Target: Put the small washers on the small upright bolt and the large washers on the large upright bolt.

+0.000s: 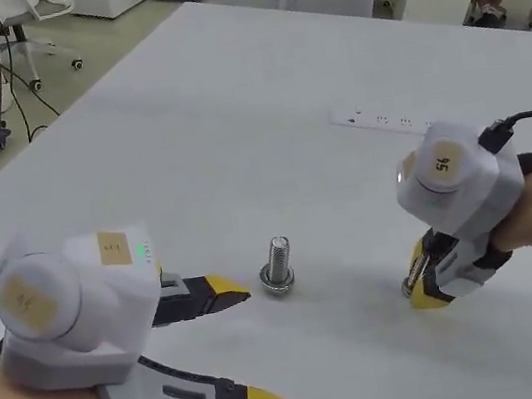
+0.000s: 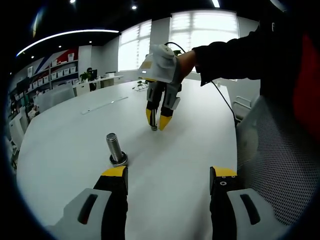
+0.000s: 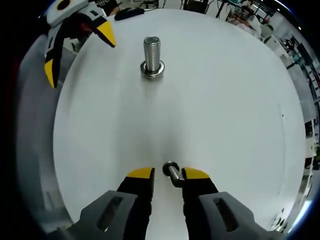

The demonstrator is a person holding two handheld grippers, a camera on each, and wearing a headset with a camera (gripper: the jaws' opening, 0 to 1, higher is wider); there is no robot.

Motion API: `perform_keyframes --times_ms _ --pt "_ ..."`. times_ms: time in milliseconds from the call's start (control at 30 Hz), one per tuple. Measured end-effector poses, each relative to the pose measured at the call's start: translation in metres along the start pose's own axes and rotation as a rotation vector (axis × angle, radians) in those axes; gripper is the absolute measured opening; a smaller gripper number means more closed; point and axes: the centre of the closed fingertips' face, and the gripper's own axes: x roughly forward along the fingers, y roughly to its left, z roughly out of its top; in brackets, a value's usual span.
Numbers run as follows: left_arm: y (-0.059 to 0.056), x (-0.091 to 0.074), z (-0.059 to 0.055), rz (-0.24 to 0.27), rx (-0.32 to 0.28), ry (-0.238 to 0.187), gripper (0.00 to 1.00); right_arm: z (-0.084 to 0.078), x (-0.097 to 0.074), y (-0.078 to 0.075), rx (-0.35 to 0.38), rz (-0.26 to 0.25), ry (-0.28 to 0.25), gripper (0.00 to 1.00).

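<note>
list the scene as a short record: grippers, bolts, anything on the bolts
left gripper: open, empty, beside the large bolt
right gripper: jaws close around the small bolt, grip unclear
small bolt: between the right jaws, at the table
large bolt: upright, free
metal ring: round the large bolt's base
table: white

Looking forward and down from head height over the white table (image 1: 229, 94). Riding low on the left gripper (image 1: 254, 349), facing the large upright bolt (image 2: 116, 149) close ahead, the right gripper (image 2: 157, 124) beyond. Tilting steeply down from the right gripper, near the surface. Sharing that bolt across all 3 views.
</note>
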Motion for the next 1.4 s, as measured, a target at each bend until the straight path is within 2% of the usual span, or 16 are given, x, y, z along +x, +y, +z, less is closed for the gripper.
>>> perform_keyframes --times_ms 200,567,767,933,1133,1200,1400 --pt "0.001 0.001 0.0 -0.002 -0.002 0.0 0.66 -0.004 0.002 0.001 0.018 0.0 -0.007 0.3" --pt "0.001 0.005 0.0 -0.01 0.0 0.001 0.66 -0.007 0.001 0.007 0.085 0.003 -0.061 0.42" --pt "-0.001 0.006 0.0 -0.018 0.002 0.001 0.66 -0.007 -0.001 0.013 0.122 -0.007 -0.123 0.58" --pt "-0.002 0.008 0.002 -0.027 0.005 0.0 0.67 -0.005 -0.005 0.018 0.141 -0.015 -0.178 0.7" --pt "-0.002 0.01 0.003 -0.034 0.004 -0.002 0.67 0.006 -0.012 0.026 0.198 -0.026 -0.319 0.91" --pt "-0.002 0.01 0.003 -0.034 0.002 -0.003 0.68 0.006 -0.013 0.028 0.206 -0.031 -0.333 0.98" --pt "0.0 0.009 0.004 -0.031 -0.01 -0.01 0.69 0.012 -0.021 0.032 0.222 -0.07 -0.43 1.0"
